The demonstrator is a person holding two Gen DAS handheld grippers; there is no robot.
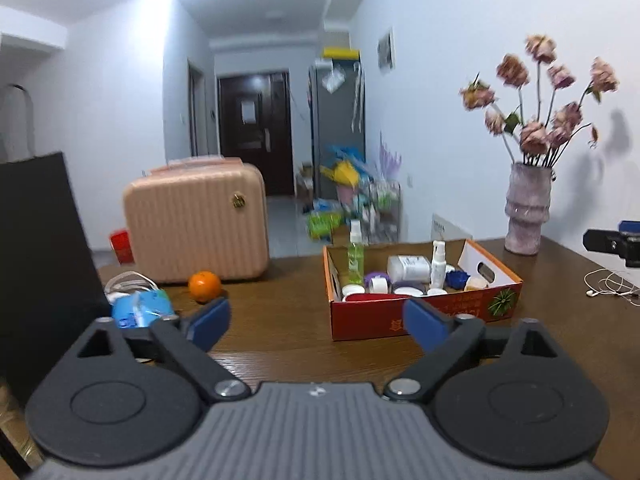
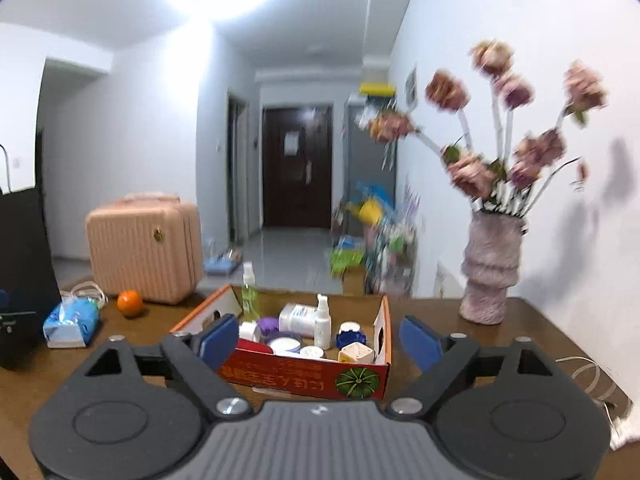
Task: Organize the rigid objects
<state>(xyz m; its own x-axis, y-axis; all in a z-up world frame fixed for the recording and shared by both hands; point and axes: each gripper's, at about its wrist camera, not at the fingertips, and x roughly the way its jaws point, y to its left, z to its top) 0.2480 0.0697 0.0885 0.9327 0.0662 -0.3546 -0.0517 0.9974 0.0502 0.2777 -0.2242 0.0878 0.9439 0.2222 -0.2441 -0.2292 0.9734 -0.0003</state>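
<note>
Bottles and jars sit packed in your red cardboard box [image 2: 304,376], which rests on the wooden table [image 1: 280,336] toward its far edge: a green spray bottle [image 2: 250,294] upright at the box's back left corner, a white spray bottle [image 2: 322,322] upright mid-box, and a purple jar [image 2: 267,326] between them. Your left gripper [image 1: 316,320] has its jaws spread wide, holding nothing, with the box just beyond its right finger. Your right gripper [image 2: 318,340] is equally wide and empty, its fingers flanking the box's near side. A vase [image 2: 490,272] stands near the table's far right corner, and an orange [image 1: 205,286] lies left of the box.

Open red cardboard box [image 1: 404,318] on the wooden table holds small bottles [image 1: 438,264] and jars [image 1: 408,291].
</note>
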